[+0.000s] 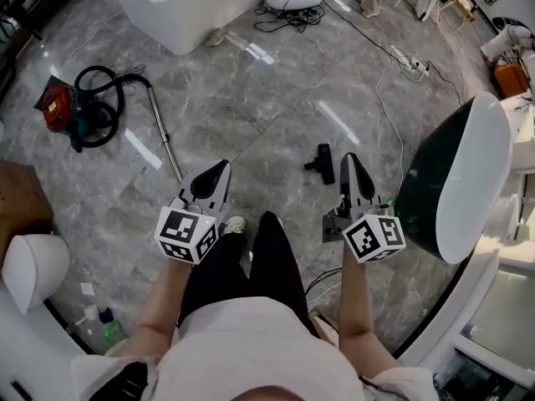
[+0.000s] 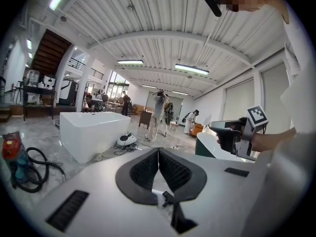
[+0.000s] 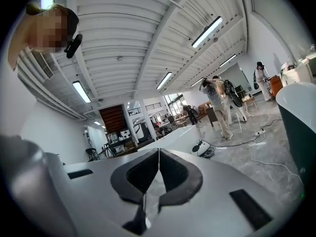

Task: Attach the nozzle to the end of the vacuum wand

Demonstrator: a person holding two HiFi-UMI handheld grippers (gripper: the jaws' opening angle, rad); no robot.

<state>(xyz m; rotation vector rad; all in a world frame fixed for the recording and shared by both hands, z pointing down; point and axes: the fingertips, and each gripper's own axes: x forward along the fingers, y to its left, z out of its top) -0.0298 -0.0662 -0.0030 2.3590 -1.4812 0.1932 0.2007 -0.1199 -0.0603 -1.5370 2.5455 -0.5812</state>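
Wand point(image 1: 165, 136): on floor point(image 1: 251, 98), below and left of left fingertips.
Left gripper point(image 1: 219, 170): fingers together, nothing held; spread, clamp wand near its end.
Nozzle point(image 1: 321, 162): on floor, just left of right fingertips.
Right gripper point(image 1: 351, 161): fingers together, nothing held; spread, grip nozzle, line socket up.

The head view looks steeply down onto the floor point(image 1: 276, 115). Both gripper views face nearly level across the room; all 3 share the white bathtub point(image 1: 180, 7).

Open floor point(image 1: 267, 115) ahead, wand point(image 1: 165, 136) lying left, green tub point(image 1: 428, 189) close right
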